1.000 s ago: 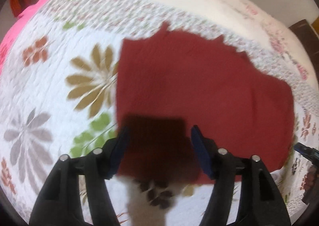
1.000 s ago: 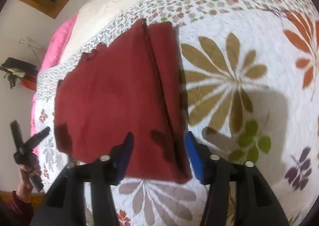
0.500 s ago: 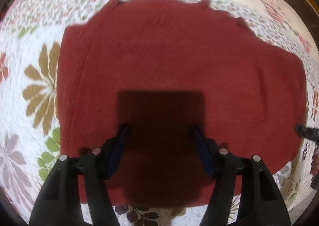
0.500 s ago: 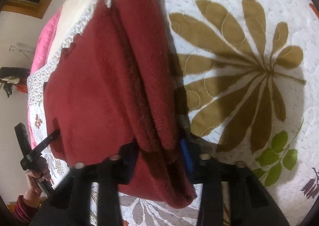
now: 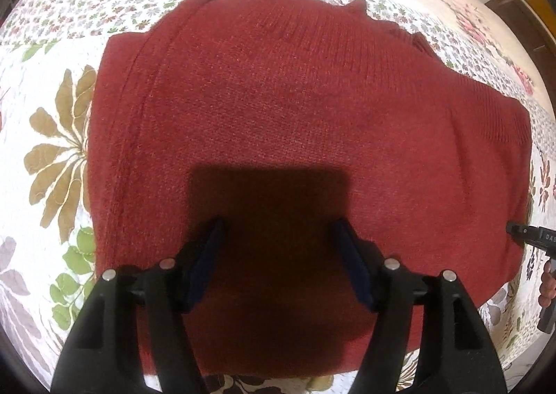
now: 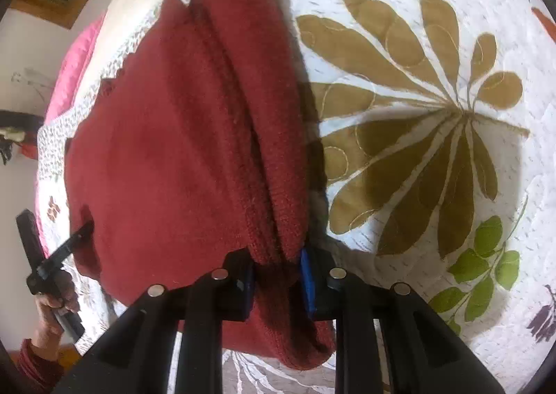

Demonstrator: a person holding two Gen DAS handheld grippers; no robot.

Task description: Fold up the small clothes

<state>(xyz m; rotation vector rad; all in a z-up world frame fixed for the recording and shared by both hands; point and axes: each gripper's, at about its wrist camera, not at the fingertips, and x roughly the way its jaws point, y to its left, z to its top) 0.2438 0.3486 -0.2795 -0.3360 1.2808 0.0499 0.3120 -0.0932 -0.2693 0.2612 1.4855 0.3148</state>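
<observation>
Right wrist: red sweater [image 6: 166,150], folded edge lengthwise between fingers [image 6: 307,276].

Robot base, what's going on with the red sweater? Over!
Right gripper shut on the red sweater's folded edge. Left gripper open, above the sweater. Sweater lies on the flowered quilt. Nothing in the way.

Both grippers same build: left gripper [image 5: 278,255] and right gripper [image 6: 278,276] have black plastic arms, blue pads [image 5: 205,265], and silver round screw heads [image 6: 219,275] just behind the pads. Hand [image 6: 52,303] below the left gripper's black handle wears a dark red sleeve [image 6: 33,364].
</observation>
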